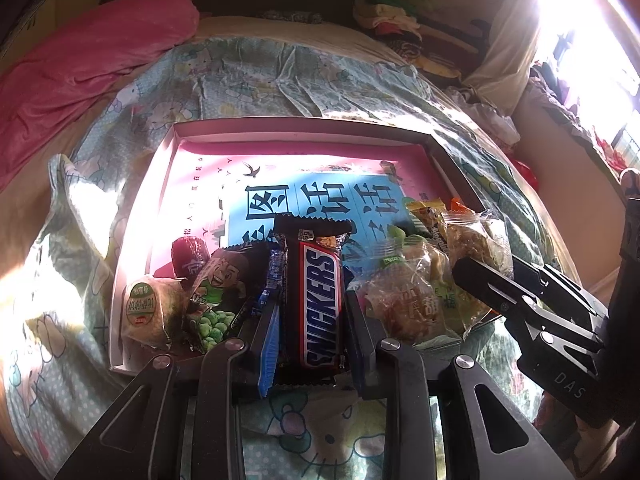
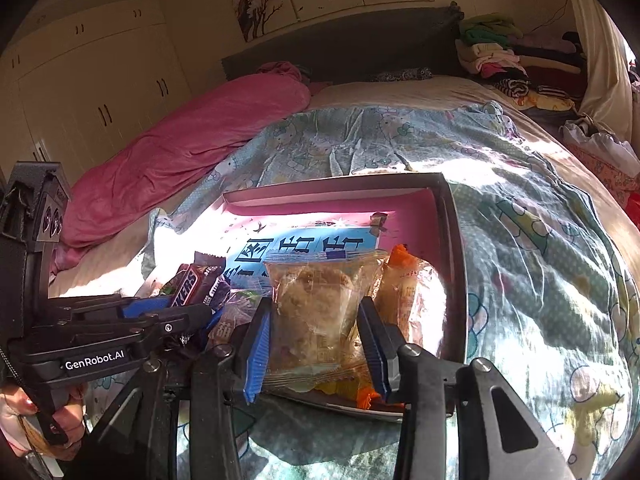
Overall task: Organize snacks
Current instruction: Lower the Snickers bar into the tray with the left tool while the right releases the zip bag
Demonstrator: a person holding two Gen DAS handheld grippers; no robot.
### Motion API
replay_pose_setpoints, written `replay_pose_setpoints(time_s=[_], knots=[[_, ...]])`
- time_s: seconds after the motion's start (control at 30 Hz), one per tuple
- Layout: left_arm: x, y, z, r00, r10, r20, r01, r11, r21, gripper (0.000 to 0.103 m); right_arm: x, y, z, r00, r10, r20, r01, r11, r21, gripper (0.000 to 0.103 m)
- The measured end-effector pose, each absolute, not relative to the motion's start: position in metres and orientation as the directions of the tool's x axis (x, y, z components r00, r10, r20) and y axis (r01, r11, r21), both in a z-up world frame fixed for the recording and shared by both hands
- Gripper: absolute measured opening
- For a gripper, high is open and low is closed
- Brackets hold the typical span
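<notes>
A pink shallow box (image 1: 296,130) lies on the bed and holds the snacks along its near edge. My left gripper (image 1: 310,304) is shut on a Snickers bar (image 1: 320,300), held lengthwise over the box's near edge. Left of it lie a green pea packet (image 1: 218,288) and a round wrapped cake (image 1: 144,308). My right gripper (image 2: 316,320) is shut on a clear-wrapped pastry (image 2: 316,308) at the box's (image 2: 440,216) right near corner. An orange-wrapped snack (image 2: 408,296) lies just right of it. The left gripper also shows in the right wrist view (image 2: 184,300).
The box sits on a Hello Kitty quilt (image 1: 280,76). A pink blanket (image 1: 80,64) lies at the far left. Folded clothes (image 2: 504,52) are stacked at the bed's far right. More clear-wrapped pastries (image 1: 408,296) lie between the two grippers. White wardrobes (image 2: 92,92) stand beyond the bed.
</notes>
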State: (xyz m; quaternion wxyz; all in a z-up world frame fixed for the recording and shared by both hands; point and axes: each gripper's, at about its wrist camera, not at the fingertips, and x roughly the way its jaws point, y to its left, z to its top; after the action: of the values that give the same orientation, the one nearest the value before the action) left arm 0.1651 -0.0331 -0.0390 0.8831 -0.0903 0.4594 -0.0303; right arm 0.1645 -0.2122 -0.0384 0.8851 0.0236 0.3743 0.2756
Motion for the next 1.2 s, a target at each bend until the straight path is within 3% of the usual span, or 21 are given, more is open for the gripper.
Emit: replay_pose_setpoints(time_s=[0.33, 0.63, 0.87, 1.2], knots=[[0.166, -0.033, -0.04, 0.574, -0.13, -0.808, -0.034, 0.983, -0.183, 0.03, 0.164, -0.207, -0.042, 0.577, 0.487, -0.656, -0.47, 0.855, 0.22, 0.043], [0.166, -0.033, -0.04, 0.571, -0.129, -0.811, -0.036, 0.983, -0.182, 0.03, 0.164, -0.214, -0.035, 0.585, 0.509, -0.632, -0.461, 0.849, 0.257, 0.056], [0.166, -0.033, -0.04, 0.57, -0.129, -0.812, -0.035, 0.983, -0.18, 0.03, 0.16, -0.221, -0.026, 0.585, 0.526, -0.618, -0.458, 0.842, 0.284, 0.06], [0.168, -0.033, -0.04, 0.565, -0.138, -0.813, -0.042, 0.98, -0.196, 0.03, 0.141, -0.218, -0.019, 0.585, 0.475, -0.658, -0.494, 0.851, 0.175, 0.06]])
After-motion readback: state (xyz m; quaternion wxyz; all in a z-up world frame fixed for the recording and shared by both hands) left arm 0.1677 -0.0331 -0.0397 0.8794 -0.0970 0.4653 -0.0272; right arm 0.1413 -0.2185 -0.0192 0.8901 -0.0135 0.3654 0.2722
